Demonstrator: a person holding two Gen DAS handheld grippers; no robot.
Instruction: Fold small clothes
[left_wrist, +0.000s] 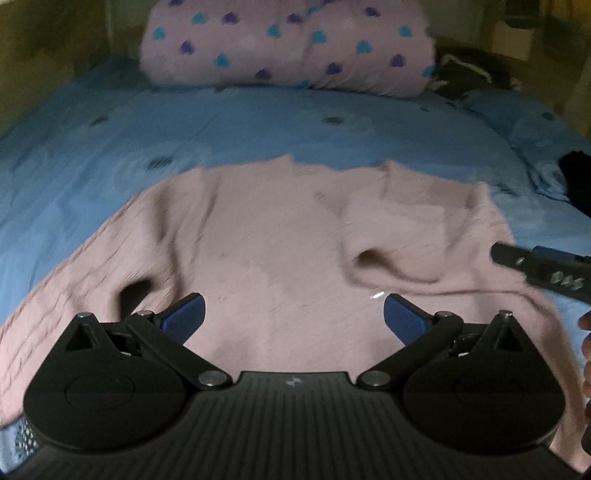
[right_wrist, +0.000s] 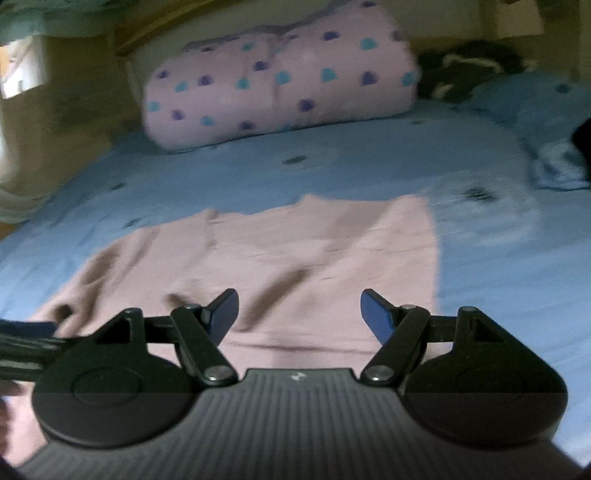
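Both grippers stand with jaws wide and nothing between the blue pads. The left gripper (left_wrist: 293, 314) hangs over the near middle of the pink sweater (left_wrist: 258, 236), which spreads ahead of and under it on the blue bedspread (left_wrist: 258, 122). The right gripper (right_wrist: 299, 314) hangs over the sweater's right half, with that side's straight folded edge just to the right of its jaws.

The sweater lies broadside to both, its long axis running left to right. On its left side the cloth spreads out loose and unfolded, so in my judgement the left gripper is nearer the part that needs folding next.

Behind lies a pink heart-print quilt (left_wrist: 288, 44).

Pale scrawled marks show on the right gripper's finger in the left view, too blurred to read.
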